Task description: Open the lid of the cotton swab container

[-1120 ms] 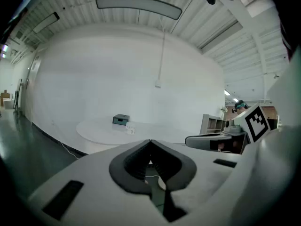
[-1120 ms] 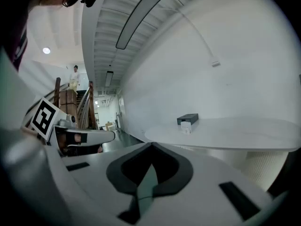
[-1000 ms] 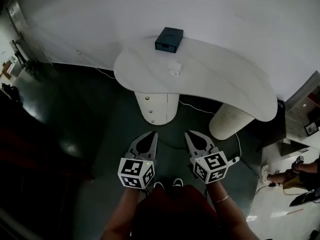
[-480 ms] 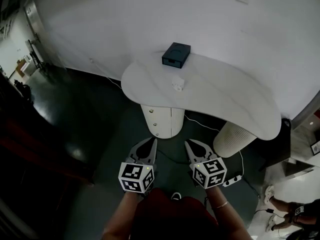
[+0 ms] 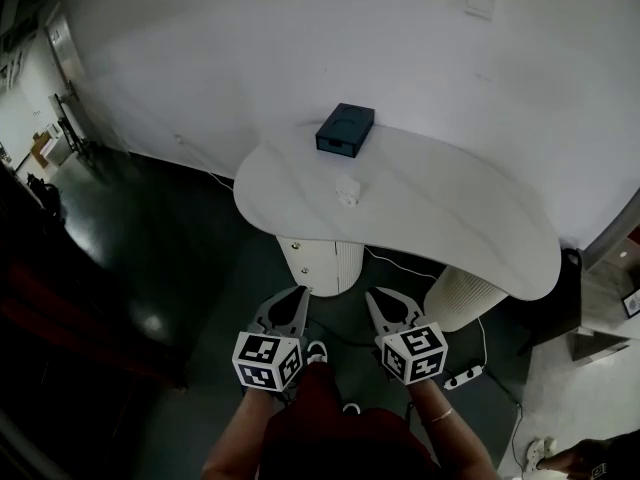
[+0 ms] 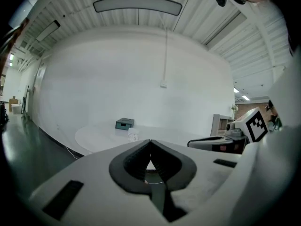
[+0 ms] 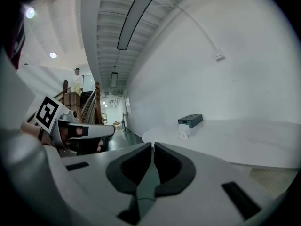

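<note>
White cotton swab container [image 5: 348,190] stood on the table [image 5: 460,223], a dark box [image 5: 345,129] at its 12 o'clock. Left gripper [image 5: 298,293] and right gripper [image 5: 372,296] hung at its 6 o'clock, jaws together, empty.

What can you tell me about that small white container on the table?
The small white container stands upright on the white curved table, in front of the dark box and apart from it. It looks boxy, perhaps plastic. Only the table touches it. Its lid is too small to make out.

The small white cotton swab container [image 5: 348,190] stands on the pale table [image 5: 450,213].
</note>
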### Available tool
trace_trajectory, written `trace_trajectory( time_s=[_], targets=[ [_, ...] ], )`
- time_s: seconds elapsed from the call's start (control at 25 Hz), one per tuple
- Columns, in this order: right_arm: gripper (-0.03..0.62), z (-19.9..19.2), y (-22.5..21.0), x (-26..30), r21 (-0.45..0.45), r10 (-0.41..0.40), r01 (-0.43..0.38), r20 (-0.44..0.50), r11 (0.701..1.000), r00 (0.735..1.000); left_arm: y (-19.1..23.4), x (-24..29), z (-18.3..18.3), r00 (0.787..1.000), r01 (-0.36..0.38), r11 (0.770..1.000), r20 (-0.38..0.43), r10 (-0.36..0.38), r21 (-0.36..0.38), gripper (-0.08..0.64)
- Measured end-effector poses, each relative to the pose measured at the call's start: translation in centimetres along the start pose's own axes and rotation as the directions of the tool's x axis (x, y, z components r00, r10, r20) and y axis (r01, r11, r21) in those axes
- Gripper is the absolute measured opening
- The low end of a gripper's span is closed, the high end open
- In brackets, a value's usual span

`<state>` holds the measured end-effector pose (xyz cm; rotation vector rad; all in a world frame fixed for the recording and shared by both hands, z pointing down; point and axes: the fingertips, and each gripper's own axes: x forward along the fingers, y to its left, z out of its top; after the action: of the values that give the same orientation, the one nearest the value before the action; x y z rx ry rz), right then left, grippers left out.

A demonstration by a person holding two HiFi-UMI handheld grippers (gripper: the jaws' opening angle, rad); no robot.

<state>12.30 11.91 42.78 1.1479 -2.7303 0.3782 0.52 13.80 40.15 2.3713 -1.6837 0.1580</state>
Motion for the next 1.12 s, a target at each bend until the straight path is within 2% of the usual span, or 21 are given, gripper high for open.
trace_trajectory(
  time_s=[0.24, 0.64, 1.12],
  targets=[
    [0.017, 0.3, -1.8, 3.9, -0.002, -0.001, 0.001, -0.017, 1.0, 1.0, 2.2, 4.3, 0.2, 1.0, 0.018, 1.0, 0.003, -0.018, -0.006, 0.025],
    [0.017, 1.7, -5.1, 13.1, 0.02, -0.035, 0.036, -0.035, 0.999, 0.999, 8.7, 11.9, 1.1, 0.999, 0.035, 0.999, -0.026, -0.035, 0.003, 0.025],
    [0.018, 2.5, -8.6, 19.8, 0.015, -0.118, 0.119, -0.071, 0.993, 0.991, 13.6, 18.8, 1.7, 0.991, 0.119, 0.993, -0.056, -0.121, -0.025, 0.025]
  ],
)
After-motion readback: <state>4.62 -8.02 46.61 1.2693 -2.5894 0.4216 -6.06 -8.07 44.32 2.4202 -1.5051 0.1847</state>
